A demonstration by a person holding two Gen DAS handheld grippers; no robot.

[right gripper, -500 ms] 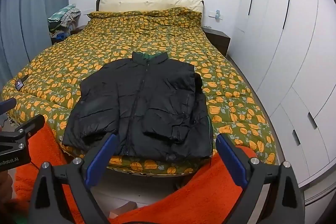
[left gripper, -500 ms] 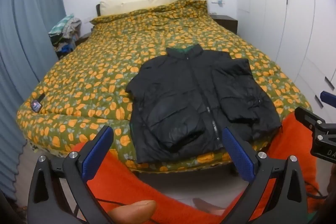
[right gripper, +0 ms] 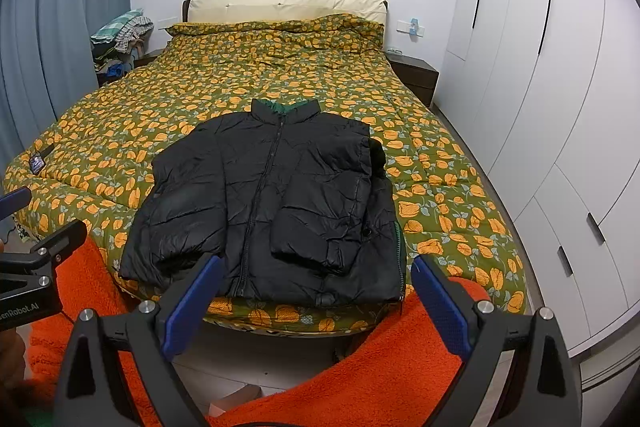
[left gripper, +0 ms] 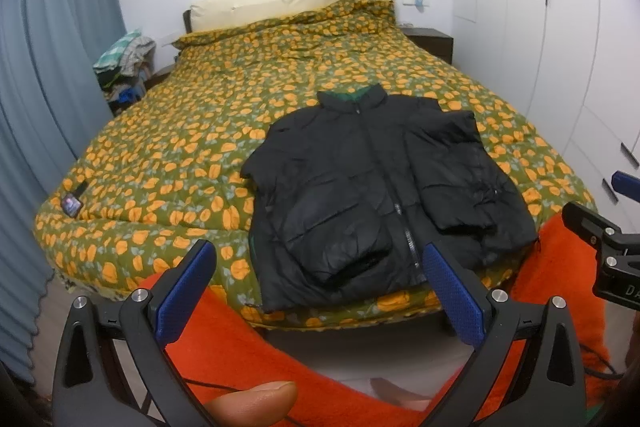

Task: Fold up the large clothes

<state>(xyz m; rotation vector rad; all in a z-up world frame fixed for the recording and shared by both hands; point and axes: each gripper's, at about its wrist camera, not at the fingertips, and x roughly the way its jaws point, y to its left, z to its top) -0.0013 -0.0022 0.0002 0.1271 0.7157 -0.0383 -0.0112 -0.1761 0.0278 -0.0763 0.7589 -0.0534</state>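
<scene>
Both grippers' view barely shifted: black jacket (left gripper: 376,195) lies apparently beyond wide-apart, empty fingers (left gripper: 186,291).

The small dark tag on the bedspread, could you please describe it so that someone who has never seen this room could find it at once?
Start from the big bed with the green bedspread printed with orange flowers. Go to its foot-end corner on the blue curtain side, well clear of the black puffer jacket. There lies the small dark tag with a short black strap, the only patch there that breaks the flower print.
</scene>
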